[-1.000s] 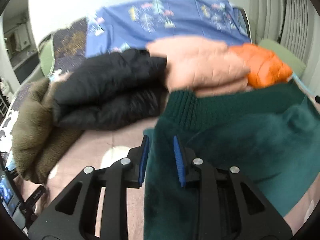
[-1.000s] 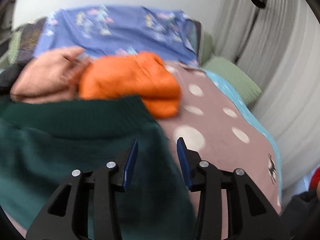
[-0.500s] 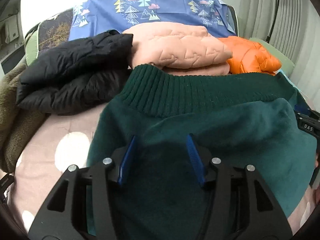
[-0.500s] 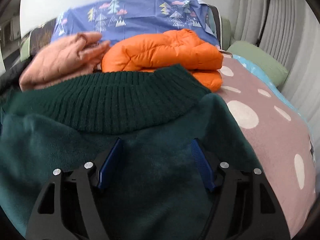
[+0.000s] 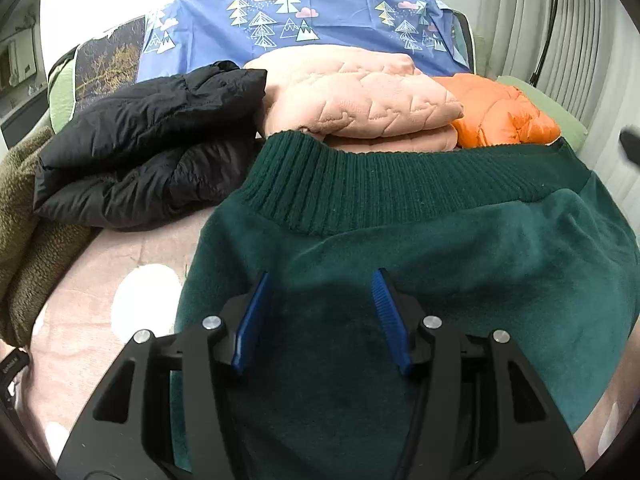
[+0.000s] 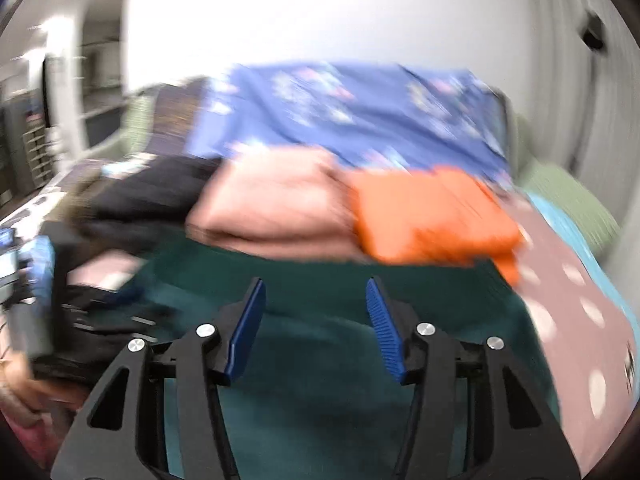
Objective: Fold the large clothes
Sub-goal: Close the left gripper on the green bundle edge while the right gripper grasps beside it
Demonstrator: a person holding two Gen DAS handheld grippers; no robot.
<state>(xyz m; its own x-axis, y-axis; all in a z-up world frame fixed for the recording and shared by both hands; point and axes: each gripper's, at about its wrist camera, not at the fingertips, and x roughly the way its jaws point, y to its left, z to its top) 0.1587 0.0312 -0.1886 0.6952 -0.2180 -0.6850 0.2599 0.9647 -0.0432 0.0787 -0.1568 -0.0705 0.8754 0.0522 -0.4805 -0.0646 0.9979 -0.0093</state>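
Observation:
A dark green fleece garment (image 5: 460, 248) with a ribbed knit band at its far edge lies folded on the pink dotted bed cover (image 5: 120, 264). My left gripper (image 5: 320, 312) is open just above its near part, holding nothing. My right gripper (image 6: 316, 320) is open above the same green garment (image 6: 320, 344), holding nothing; this view is blurred by motion. The left gripper's body shows at the left edge of the right wrist view (image 6: 36, 280).
Folded jackets lie in a row behind the green garment: black (image 5: 148, 148), peach quilted (image 5: 360, 100), orange (image 5: 504, 116). An olive fleece (image 5: 20, 216) lies at the left. A blue tree-print cloth (image 5: 304, 28) covers the headboard. Curtains (image 5: 528, 20) hang at the right.
Both grippers have opened wide and let go of the green garment, which now lies flat with its ribbed band at the far edge. The right gripper is pulling back and up.

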